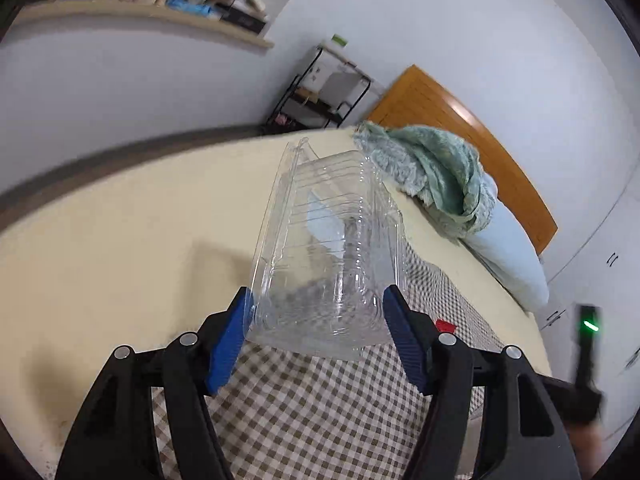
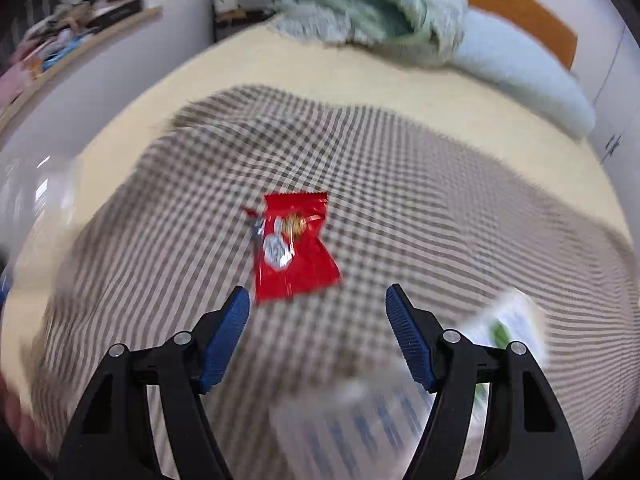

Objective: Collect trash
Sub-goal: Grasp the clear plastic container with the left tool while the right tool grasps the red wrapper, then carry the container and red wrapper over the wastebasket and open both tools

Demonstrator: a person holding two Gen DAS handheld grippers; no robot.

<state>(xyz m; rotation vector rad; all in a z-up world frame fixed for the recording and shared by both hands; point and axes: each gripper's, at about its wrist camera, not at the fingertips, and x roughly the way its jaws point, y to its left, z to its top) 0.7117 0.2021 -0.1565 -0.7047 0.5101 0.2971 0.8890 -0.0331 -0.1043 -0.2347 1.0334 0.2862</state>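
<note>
Holding the clear plastic container (image 1: 324, 248) between its fingers above the bed (image 1: 120, 220), the left gripper (image 1: 318, 312) is occupied. Right gripper (image 2: 318, 306) hangs wide open, empty, just short of the red wrapper (image 2: 294, 246) on the checked blanket (image 2: 440, 200); next, judged: descend, straddle, close.

Blanket (image 2: 380, 0): green, heaped on pillow (image 2: 532, 80).
Cloth (image 2: 400, 184): checked, spread on bed (image 1: 120, 240).
Headboard (image 1: 460, 136): wood.
Shelf (image 1: 160, 16): cluttered.
Rack (image 1: 320, 92): black.
</note>
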